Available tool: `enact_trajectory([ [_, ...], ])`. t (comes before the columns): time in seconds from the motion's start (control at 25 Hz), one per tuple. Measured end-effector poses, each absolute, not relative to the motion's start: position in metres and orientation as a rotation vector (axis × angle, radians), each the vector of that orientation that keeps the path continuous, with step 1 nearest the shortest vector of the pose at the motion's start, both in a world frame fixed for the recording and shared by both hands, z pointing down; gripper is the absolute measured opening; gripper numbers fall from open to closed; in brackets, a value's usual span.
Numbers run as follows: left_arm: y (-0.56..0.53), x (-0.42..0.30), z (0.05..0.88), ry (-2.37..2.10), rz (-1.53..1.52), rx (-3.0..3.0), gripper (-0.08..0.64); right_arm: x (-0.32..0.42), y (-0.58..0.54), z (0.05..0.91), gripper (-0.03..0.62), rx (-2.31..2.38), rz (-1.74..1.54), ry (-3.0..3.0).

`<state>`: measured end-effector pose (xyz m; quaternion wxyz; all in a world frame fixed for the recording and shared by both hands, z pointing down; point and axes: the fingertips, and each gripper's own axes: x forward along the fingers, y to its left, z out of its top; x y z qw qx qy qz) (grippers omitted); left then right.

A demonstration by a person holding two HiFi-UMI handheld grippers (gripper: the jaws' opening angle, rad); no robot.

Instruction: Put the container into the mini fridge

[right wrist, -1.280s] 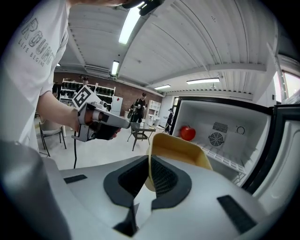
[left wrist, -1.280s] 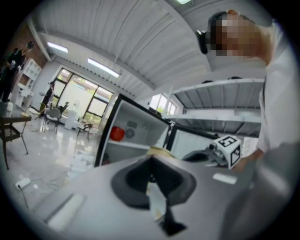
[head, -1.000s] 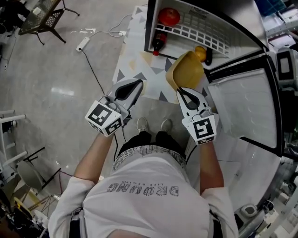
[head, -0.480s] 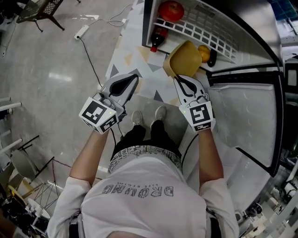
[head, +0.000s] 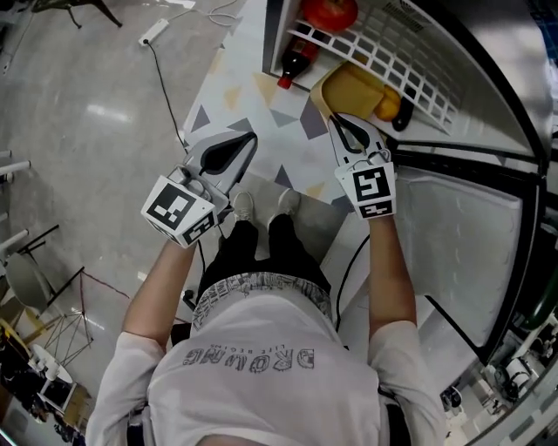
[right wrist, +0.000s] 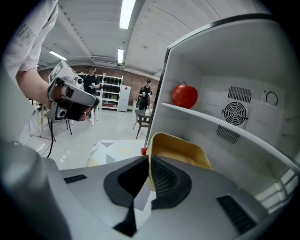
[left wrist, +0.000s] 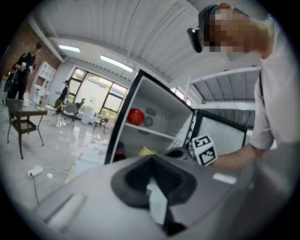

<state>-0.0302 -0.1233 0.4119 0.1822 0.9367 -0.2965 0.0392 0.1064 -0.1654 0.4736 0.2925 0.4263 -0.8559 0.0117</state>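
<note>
My right arm is stretched straight forward, forearm in line with the right gripper (head: 340,122), marker cube up near my wrist; the jaws are clamped on the near rim of the yellow container (head: 353,85), the wall of it pinched between the ribbed pads; the container is tipped, its open side facing up and toward me, and it sits in the mouth of the mini fridge (head: 275,35), in the lower compartment under the front edge of the white wire shelf (head: 384,52); whether it touches the fridge floor I cannot tell; an orange fruit (head: 389,106) lies just beside it on the right, a red-capped bottle (head: 294,68) stands at the left front corner of the same compartment, and a red apple (head: 330,12) rests on the shelf above; the fridge door (head: 462,235) hangs open at my right; my left arm is bent at the elbow and held out to the side, the left gripper (head: 252,138) pointing forward over the patterned mat (head: 261,109), its jaws together with nothing between them, well apart from the fridge.
</note>
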Motion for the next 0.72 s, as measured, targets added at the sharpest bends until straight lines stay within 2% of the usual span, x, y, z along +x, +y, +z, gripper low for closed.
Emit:
enact_trajectory([
  [0.72,-0.131,-0.028,0.449,-0.959,0.109,2.551,0.006,0.124,-0.225,0.531,0.015,1.046,-0.023,-2.200],
])
